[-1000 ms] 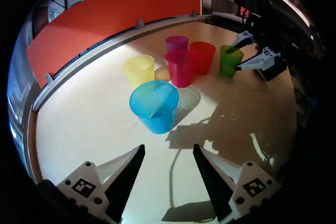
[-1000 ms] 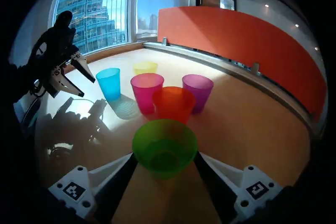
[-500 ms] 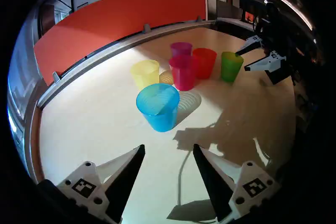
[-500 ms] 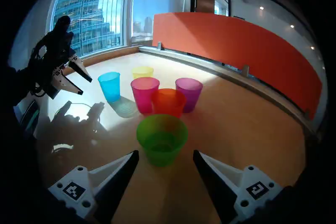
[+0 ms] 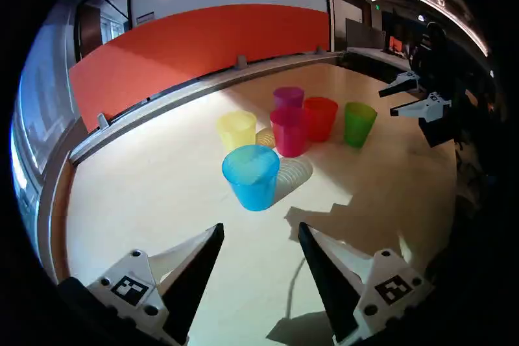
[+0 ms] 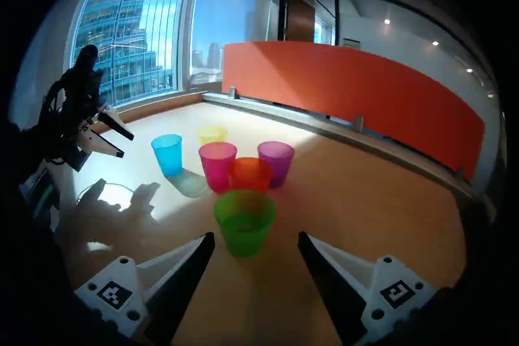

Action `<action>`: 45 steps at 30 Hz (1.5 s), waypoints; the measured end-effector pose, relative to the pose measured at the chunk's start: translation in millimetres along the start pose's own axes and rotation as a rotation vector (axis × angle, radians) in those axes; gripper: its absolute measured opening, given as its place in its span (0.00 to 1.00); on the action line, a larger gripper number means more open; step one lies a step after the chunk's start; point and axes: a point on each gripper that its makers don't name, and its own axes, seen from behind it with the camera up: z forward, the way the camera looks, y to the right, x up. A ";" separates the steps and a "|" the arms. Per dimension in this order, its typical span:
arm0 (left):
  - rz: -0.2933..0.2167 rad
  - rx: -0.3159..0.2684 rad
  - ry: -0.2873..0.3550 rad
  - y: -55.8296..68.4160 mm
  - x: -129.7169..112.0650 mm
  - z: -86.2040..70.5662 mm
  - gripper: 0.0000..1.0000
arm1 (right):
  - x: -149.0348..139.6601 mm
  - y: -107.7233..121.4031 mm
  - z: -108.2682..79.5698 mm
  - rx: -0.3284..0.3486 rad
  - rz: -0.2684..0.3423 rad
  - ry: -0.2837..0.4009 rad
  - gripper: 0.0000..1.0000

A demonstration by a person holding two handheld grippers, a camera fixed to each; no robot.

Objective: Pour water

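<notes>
Left gripper (image 5: 259, 228) and right gripper (image 6: 255, 235): jaws apart, empty. Translucent blue plastic cup (image 5: 251, 177) stands near the left gripper, translucent green plastic cup (image 6: 245, 222) near the right. Risk: both look light, so a clumsy grasp could tip one and spill.

Pale wooden tabletop (image 5: 149, 171) across mid-frame. Bears six upright, tapered, translucent plastic cups: blue cup (image 5: 251, 177) at centre, alone; yellow cup (image 5: 237, 130) behind it; magenta cup (image 5: 289, 132), purple cup (image 5: 289, 97), orange-red cup (image 5: 320, 119) clustered right of centre; green cup (image 5: 359, 124) rightmost.
</notes>
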 end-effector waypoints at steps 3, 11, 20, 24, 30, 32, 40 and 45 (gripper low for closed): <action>-0.013 0.028 0.035 -2.0 6.1 -4.2 0.84 | 8.8 1.9 -5.4 -0.024 0.011 0.029 1.00; -0.047 0.139 0.180 -18.0 32.8 -13.2 0.85 | 39.6 17.2 -18.3 -0.141 0.041 0.147 1.00; -0.033 0.248 0.326 -26.5 55.5 -24.6 0.85 | 62.0 34.5 -27.5 -0.282 0.044 0.256 1.00; -0.028 0.316 0.380 -33.6 63.6 -34.3 0.85 | 72.6 38.9 -30.3 -0.319 0.058 0.305 1.00; -0.067 0.389 0.449 -37.3 73.4 -44.3 0.85 | 85.9 54.2 -37.1 -0.389 0.119 0.390 1.00; -0.092 0.407 0.466 -38.3 75.0 -46.6 0.85 | 86.8 59.0 -39.5 -0.412 0.137 0.412 1.00; -0.206 0.471 0.537 -47.4 75.7 -53.8 0.84 | 84.5 74.1 -53.7 -0.494 0.182 0.481 1.00; -0.248 0.513 0.566 -53.7 73.8 -58.2 0.85 | 86.9 81.9 -64.1 -0.554 0.169 0.517 1.00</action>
